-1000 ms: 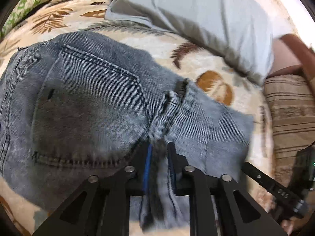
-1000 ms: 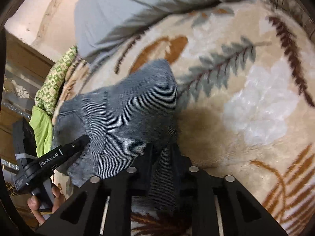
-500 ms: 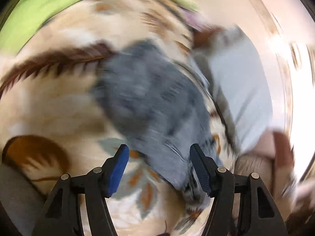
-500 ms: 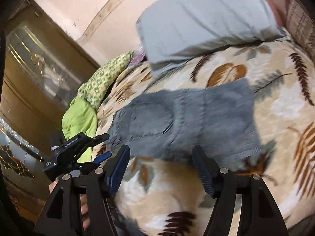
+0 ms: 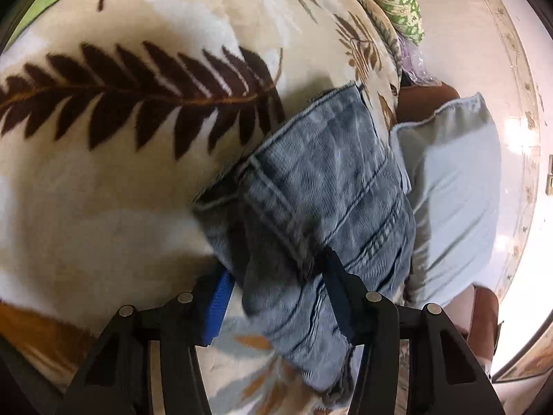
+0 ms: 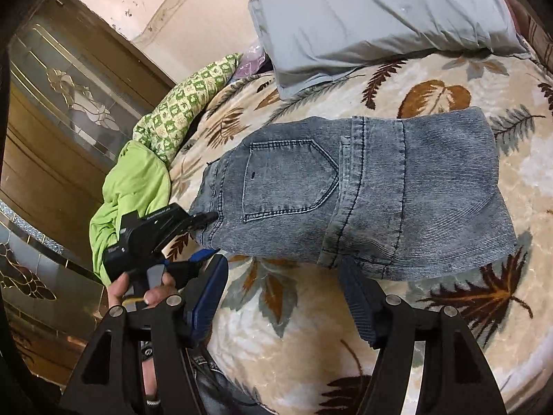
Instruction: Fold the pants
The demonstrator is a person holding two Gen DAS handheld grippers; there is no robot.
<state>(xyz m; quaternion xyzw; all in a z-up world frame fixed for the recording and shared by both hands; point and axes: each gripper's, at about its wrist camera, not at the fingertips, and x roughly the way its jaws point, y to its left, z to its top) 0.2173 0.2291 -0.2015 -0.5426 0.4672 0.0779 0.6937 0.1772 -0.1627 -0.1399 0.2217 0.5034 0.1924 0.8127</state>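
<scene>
The grey-blue denim pants [image 6: 363, 193] lie folded into a compact bundle on the leaf-patterned blanket [image 6: 432, 328], back pocket up. My right gripper [image 6: 287, 297] is open and empty, hovering just in front of the bundle's near edge. My left gripper [image 5: 276, 294] is open, its fingers straddling the near end of the pants [image 5: 321, 200]; from the right wrist view its fingertips [image 6: 204, 218] touch the bundle's left edge.
A grey pillow [image 6: 380, 17] lies behind the pants, also in the left wrist view [image 5: 449, 190]. Green cloths [image 6: 138, 180] are piled at the bed's left edge beside a wooden glass-panelled door [image 6: 62, 110]. A brown headboard [image 5: 425, 97] shows beyond the pants.
Both grippers let go of the denim and opened. The right one pulled back and up. The left one swung round to the bundle's left end.
</scene>
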